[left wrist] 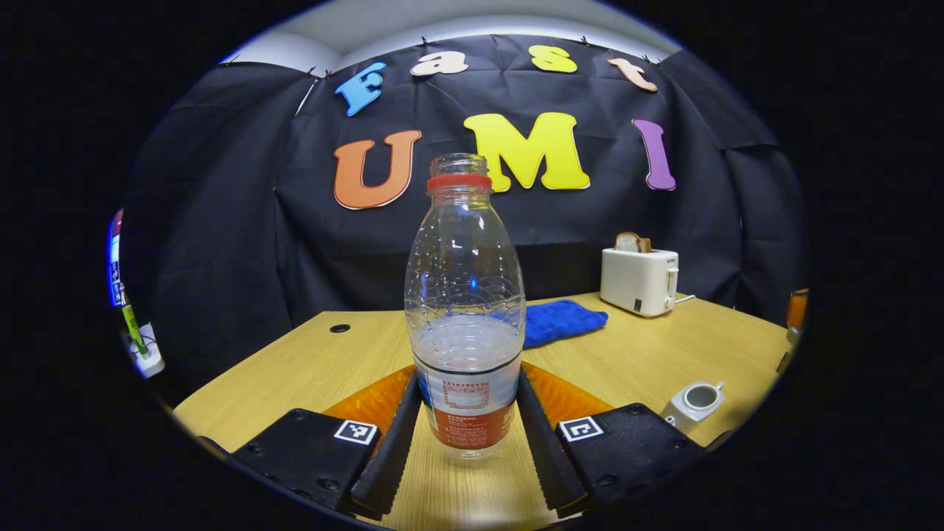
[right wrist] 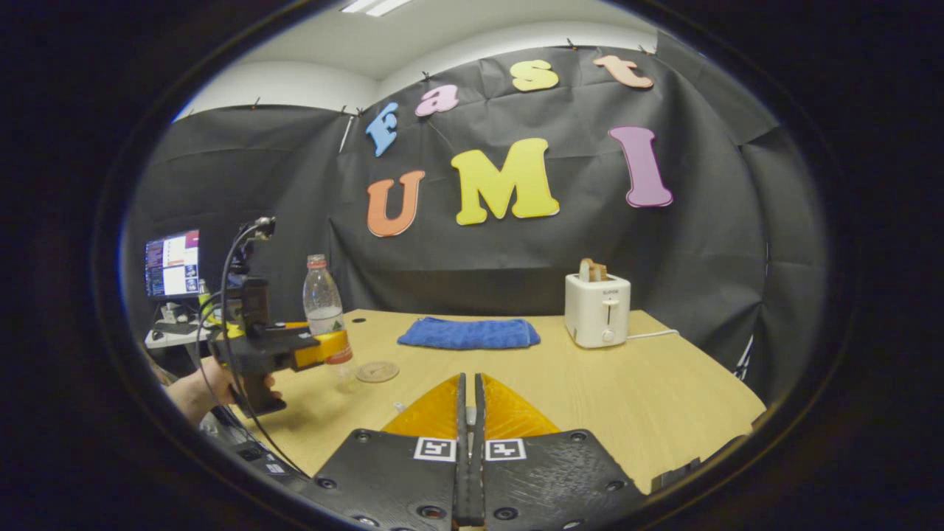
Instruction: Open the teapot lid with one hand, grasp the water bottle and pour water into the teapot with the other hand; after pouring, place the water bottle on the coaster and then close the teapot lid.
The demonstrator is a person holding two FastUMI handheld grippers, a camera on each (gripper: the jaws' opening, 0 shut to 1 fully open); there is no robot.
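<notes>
A clear water bottle [left wrist: 464, 295], uncapped with a red neck ring and about a third full, stands upright between my left gripper's [left wrist: 466, 435] fingers, which press on its label from both sides. In the right gripper view that gripper [right wrist: 324, 350] holds the bottle [right wrist: 322, 299] just left of the round coaster [right wrist: 377, 371]. I cannot tell whether the bottle's base touches the table. The white teapot [left wrist: 693, 404] sits lidless at the lower right. My right gripper [right wrist: 469, 398] is shut, with a thin white sliver pinched between its fingers, apparently the teapot lid.
A white toaster [right wrist: 597, 310] holding bread stands at the back right of the wooden table [right wrist: 664, 383], with a folded blue cloth [right wrist: 470, 333] to its left. A hand [right wrist: 195, 391] holds the left gripper at the table's left edge, with a monitor [right wrist: 172, 262] behind.
</notes>
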